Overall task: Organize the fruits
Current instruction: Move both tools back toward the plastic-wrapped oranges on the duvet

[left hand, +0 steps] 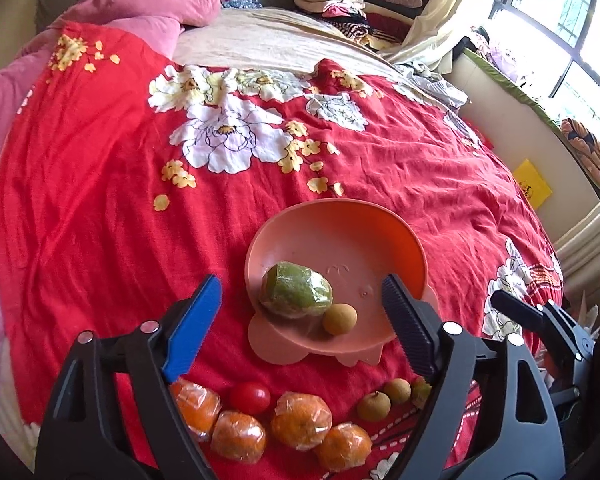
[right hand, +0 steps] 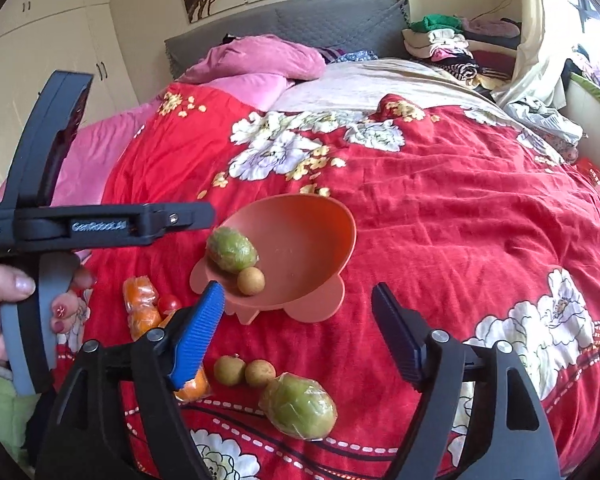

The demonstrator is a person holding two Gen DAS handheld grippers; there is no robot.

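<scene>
An orange bowl (left hand: 384,236) (right hand: 320,232) sits on the red floral bedspread. It holds a wrapped green fruit (left hand: 296,290) (right hand: 232,250) and a small brown longan (left hand: 339,319) (right hand: 251,281). My left gripper (left hand: 300,312) is open and empty, just short of the bowl. In front of it lie several wrapped oranges (left hand: 300,420), a cherry tomato (left hand: 250,397) and two longans (left hand: 374,405). My right gripper (right hand: 300,320) is open and empty above two longans (right hand: 244,371) and another wrapped green fruit (right hand: 298,405). The left gripper's body (right hand: 100,226) shows at the left of the right wrist view.
The bed carries pink quilts (right hand: 260,60) and a beige sheet (left hand: 260,44) at the far end. Folded clothes (left hand: 340,0) are piled by the headboard. A window ledge (left hand: 540,128) runs along the right. White wardrobes (right hand: 40,60) stand at the left.
</scene>
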